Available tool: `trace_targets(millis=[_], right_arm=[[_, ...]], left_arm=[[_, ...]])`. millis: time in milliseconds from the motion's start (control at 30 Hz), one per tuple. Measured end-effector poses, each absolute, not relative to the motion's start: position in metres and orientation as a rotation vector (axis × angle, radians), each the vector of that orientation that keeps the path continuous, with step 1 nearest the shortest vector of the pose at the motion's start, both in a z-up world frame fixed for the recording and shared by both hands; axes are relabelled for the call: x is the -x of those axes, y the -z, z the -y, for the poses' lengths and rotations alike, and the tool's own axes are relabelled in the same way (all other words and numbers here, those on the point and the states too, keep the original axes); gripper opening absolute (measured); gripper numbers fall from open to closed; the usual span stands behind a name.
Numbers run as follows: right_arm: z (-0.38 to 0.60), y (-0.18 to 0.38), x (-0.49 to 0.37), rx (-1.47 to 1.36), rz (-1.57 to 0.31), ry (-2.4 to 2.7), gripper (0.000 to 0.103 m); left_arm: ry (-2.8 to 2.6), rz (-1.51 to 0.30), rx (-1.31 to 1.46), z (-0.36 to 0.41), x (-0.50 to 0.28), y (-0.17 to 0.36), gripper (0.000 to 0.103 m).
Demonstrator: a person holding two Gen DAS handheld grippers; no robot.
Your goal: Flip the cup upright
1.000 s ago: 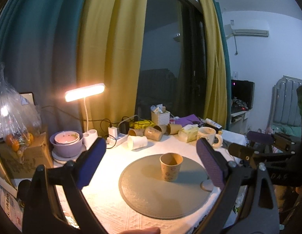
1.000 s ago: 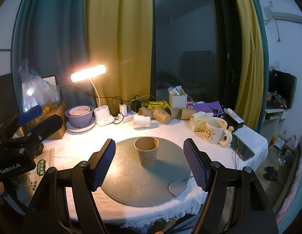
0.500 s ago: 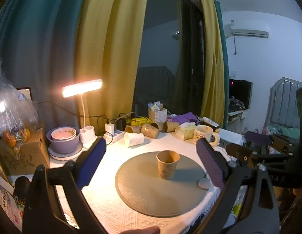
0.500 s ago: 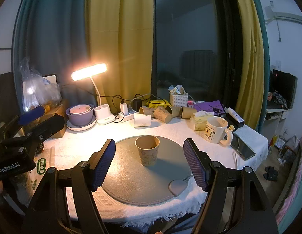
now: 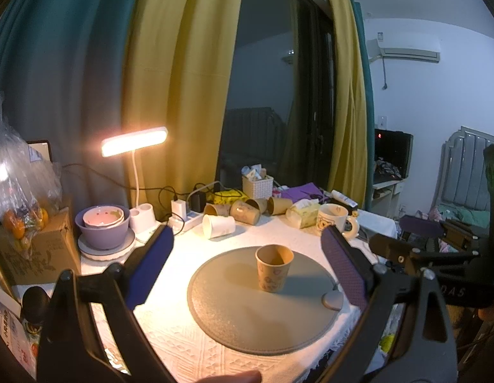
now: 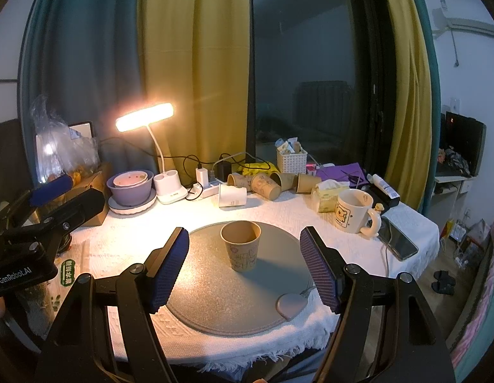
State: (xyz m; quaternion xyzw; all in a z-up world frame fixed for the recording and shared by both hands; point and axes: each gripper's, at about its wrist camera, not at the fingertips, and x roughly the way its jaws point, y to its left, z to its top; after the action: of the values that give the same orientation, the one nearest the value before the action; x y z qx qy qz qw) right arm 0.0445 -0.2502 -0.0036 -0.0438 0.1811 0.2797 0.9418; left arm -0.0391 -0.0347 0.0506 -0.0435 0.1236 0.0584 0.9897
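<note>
A brown paper cup (image 5: pixel 273 267) stands upright, mouth up, on the round grey mat (image 5: pixel 234 316); it also shows in the right wrist view (image 6: pixel 241 245) on the mat (image 6: pixel 215 296). My left gripper (image 5: pixel 247 271) is open and empty, held back from the cup near the table's front. My right gripper (image 6: pixel 243 268) is open and empty, its jaws spread wide on either side of the cup but nearer to me. The right gripper (image 5: pixel 419 242) shows at the right of the left wrist view.
Several paper cups (image 6: pixel 266 185) lie on their sides at the back, one white (image 6: pixel 232 195). A lit desk lamp (image 6: pixel 145 121), purple bowls (image 6: pixel 130 188), a bear mug (image 6: pixel 354 210), a tissue pack (image 6: pixel 330 194), a phone (image 6: pixel 400 244) and a power strip (image 6: pixel 208 188) ring the mat.
Both grippers have drawn back and up a little from the table; the cup looks slightly smaller and farther. The cup stays upright on the mat.
</note>
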Motion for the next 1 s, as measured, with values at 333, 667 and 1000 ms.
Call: trace_targets(millis=[333,667,1000], right_arm=[[0.2488,0.0038,-0.0437,0.088,-0.371,-0.568,0.075],[0.248,0.0041,-0.0434,0.089,-0.371,-0.567,0.075],[0.2464,0.008,-0.0402,0.098,-0.373,-0.569,0.075]], left_arm=[[-0.117,-0.249,0.088,0.0343,0.0389,-0.0507,0.094],[-0.117,-0.252,0.089,0.0345,0.0387,-0.0492,0.094],[-0.12,-0.253,0.1,0.0346,0.041,-0.0432,0.094]])
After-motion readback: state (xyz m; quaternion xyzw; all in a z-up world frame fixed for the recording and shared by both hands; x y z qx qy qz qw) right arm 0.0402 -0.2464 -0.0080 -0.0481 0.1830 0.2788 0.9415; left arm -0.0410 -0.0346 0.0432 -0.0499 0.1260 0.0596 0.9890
